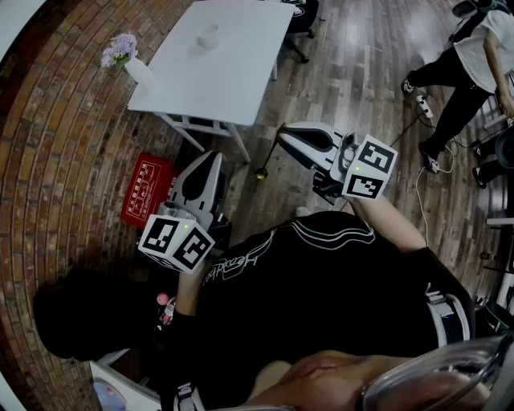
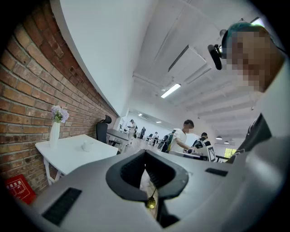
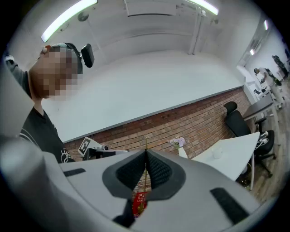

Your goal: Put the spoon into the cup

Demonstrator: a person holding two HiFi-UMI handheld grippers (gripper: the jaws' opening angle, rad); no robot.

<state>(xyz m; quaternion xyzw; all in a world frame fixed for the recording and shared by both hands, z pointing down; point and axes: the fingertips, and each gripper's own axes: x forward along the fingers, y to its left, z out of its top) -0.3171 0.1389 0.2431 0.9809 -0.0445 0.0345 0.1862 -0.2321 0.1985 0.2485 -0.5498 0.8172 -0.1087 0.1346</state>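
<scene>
A small white cup point(image 1: 208, 35) stands on the white table point(image 1: 241, 72) at the top of the head view; it also shows as the cup point(image 2: 87, 146) in the left gripper view and the cup point(image 3: 218, 153) in the right gripper view. No spoon shows in any view. My left gripper point(image 1: 210, 157) hangs over the wooden floor, short of the table, jaws shut and empty point(image 2: 145, 153). My right gripper point(image 1: 283, 133) is level with it to the right, pointing towards the table's near corner, also shut with nothing in it point(image 3: 146, 153).
A white vase of lilac flowers point(image 1: 128, 60) stands at the table's left corner by the brick wall point(image 1: 56, 160). A red box point(image 1: 147, 190) lies on the floor under the table's edge. A black office chair point(image 1: 305, 16) stands beyond. Another person point(image 1: 466, 64) walks at the right, near cables.
</scene>
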